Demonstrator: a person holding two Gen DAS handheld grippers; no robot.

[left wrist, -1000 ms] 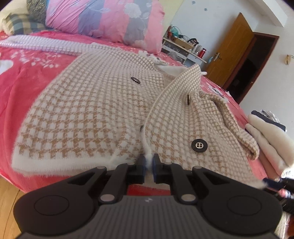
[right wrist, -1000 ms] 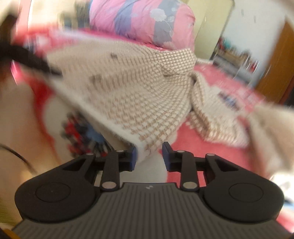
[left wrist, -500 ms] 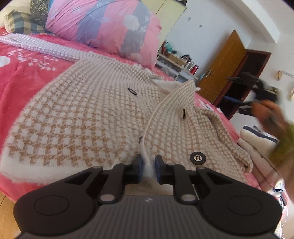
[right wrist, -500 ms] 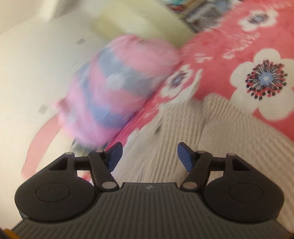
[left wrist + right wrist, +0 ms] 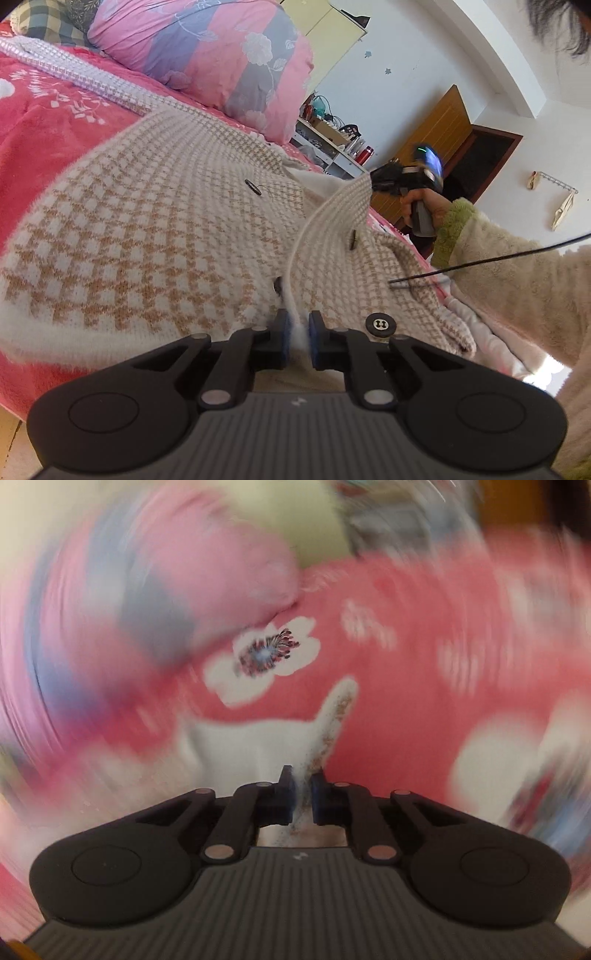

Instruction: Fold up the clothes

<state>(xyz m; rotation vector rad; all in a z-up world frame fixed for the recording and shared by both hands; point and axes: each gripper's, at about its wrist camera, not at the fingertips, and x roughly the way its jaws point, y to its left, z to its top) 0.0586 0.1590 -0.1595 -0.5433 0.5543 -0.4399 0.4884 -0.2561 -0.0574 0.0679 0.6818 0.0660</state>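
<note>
A: Item one, the garment?

B: A cream-and-tan checked knit cardigan with dark buttons, lying spread across the pink flowered bedspread. Its right front panel stands lifted in a ridge toward your far hand.

A: Your left gripper?

B: Your left gripper sits at the cardigan's near hem, by the front opening. Its jaws are closing, and the blue pads press the white fuzzy edge between them.

A: Your right gripper?

B: In the left wrist view your right gripper is at the top of the lifted panel, at the collar end, gripped by your hand in a cream fleece sleeve with a green cuff. In its own view, which is badly blurred, the right gripper is closing, nearly together, with a strip of the white-and-tan knit between the pads.

A: Surroundings?

B: A pink and grey flowered quilt bundled at the head of the bed, a cluttered white shelf beyond it, a brown wooden door, and a black cable crossing above your sleeve.
</note>
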